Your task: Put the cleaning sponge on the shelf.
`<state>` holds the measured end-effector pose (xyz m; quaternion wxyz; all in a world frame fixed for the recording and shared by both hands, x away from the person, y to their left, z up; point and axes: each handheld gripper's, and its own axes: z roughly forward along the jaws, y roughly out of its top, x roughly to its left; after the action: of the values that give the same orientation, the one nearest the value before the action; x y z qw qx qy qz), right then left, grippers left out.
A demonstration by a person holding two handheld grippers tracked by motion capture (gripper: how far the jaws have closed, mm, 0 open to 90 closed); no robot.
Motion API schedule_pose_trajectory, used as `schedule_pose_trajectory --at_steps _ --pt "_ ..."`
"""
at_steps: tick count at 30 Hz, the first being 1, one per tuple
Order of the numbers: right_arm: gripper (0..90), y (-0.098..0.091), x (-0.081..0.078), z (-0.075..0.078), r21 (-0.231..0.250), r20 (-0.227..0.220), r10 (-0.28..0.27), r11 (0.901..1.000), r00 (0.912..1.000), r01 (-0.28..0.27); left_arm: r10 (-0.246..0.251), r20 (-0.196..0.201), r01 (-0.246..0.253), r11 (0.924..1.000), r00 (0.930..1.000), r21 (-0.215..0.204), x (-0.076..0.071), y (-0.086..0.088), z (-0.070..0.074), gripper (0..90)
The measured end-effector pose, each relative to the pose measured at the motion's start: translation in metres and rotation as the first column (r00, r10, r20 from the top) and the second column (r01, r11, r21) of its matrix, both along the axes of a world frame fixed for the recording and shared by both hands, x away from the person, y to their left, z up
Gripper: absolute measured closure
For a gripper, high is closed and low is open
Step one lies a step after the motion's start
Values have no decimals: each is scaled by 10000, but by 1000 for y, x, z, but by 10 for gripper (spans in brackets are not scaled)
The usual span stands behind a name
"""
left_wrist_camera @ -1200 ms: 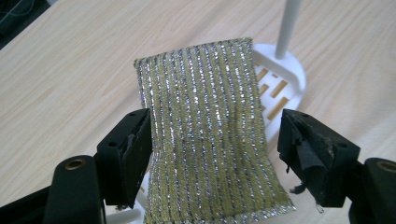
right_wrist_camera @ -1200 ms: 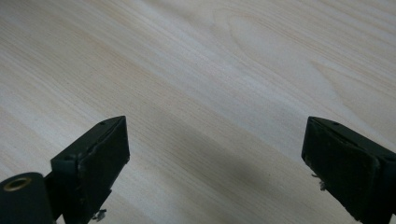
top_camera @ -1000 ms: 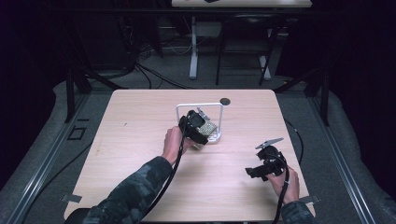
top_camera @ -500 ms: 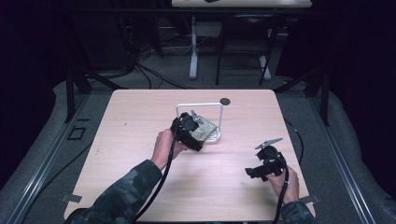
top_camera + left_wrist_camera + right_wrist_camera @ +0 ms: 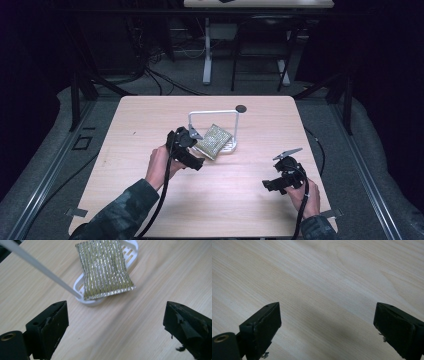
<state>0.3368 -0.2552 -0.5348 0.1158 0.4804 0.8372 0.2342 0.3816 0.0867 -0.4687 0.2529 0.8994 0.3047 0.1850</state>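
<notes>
Left gripper view: wide-open fingers (image 5: 53,325) face a soft, light metallic scouring pad (image 5: 105,267) lying on its white tray (image 5: 80,285); pinch its near edge.

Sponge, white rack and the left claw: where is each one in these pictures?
Sponge (image 5: 106,267): left gripper view, on the middle of its glittery face.
Rack (image 5: 214,112): high view, on the thin top bar of its white frame.
Left claw (image 5: 116,323): left gripper view, midway between its two open black tips.
</notes>
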Motion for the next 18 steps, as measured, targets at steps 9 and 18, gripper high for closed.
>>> schedule_pose_trajectory --at_steps 9,18 --pt "71 1 0 -1 48 19 17 10000 10000 -17 403 -348 -393 9988 9986 284 -19 36 -15 1" --pt "71 1 0 -1 -45 -26 29 10000 10000 -29 533 -725 -518 9984 9959 228 -31 54 -32 0"
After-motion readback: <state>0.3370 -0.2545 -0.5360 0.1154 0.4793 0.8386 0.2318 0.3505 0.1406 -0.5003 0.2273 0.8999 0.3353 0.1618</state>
